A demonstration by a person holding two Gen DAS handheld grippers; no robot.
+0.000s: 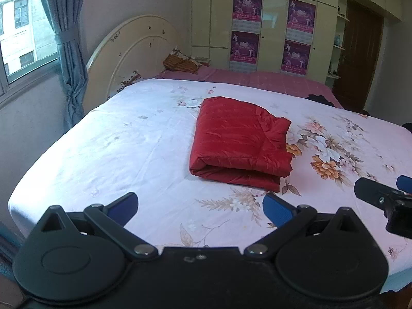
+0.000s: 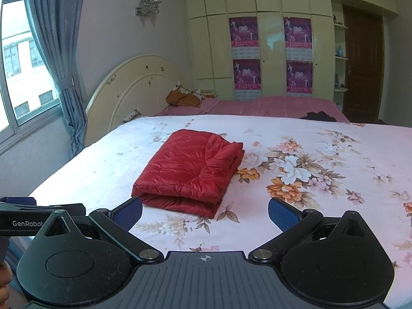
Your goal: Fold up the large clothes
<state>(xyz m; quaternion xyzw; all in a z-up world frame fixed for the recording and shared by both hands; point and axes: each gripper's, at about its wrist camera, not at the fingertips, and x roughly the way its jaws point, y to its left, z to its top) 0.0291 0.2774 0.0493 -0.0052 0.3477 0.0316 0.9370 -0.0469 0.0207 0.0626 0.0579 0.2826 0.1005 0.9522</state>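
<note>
Both grippers hang over the near edge of the bed, nearest the cameras: the left gripper [image 1: 200,207] and the right gripper [image 2: 205,212] each stand with jaws spread wide and nothing between the blue pads. Neither touches cloth.

Beyond them the red padded garment [image 1: 239,139] lies on the floral sheet [image 1: 116,149], around the middle of the bed and nearer its near edge than the headboard [image 1: 134,49]. It is already folded into a thick stack, with the rounded fold facing the grippers and a looser corner [image 1: 279,123] rumpled at the far right.

By my reading the fold is close to done, so the risk lies in disturbing it. The fabric looks slick and puffy; a pinch that catches only the top layer would likely peel the stack open. Pressing it off-centre could slide the layers apart. That loose corner may spring outward if left untucked. A low grab could also catch the sheet.
</note>
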